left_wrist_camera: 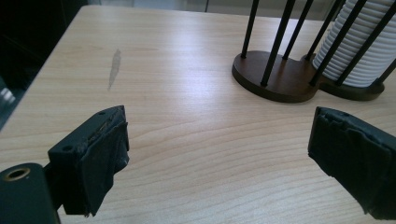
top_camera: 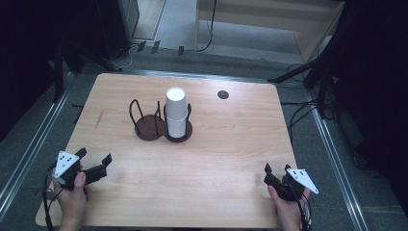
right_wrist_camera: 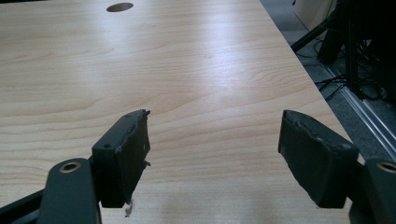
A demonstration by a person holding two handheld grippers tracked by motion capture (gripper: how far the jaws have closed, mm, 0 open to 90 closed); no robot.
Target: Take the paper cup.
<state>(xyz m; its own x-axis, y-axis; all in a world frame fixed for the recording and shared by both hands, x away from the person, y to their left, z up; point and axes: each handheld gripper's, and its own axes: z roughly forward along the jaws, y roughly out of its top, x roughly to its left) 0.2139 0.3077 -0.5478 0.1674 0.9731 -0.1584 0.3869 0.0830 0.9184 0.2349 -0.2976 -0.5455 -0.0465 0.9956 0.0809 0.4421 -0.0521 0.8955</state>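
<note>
The stack of white cups (top_camera: 176,117) stands upright in the right-hand ring of the dark wooden holder (top_camera: 150,128) at the middle of the table (top_camera: 216,159), well apart from both grippers. The left gripper (top_camera: 94,161) rests near the table's near-left corner, jaws spread wide and empty. The right gripper (top_camera: 267,174) sits near the near-right corner, jaws apart with nothing between them.

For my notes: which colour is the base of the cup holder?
Dark brown base, clearest in the left gripper view.
</note>
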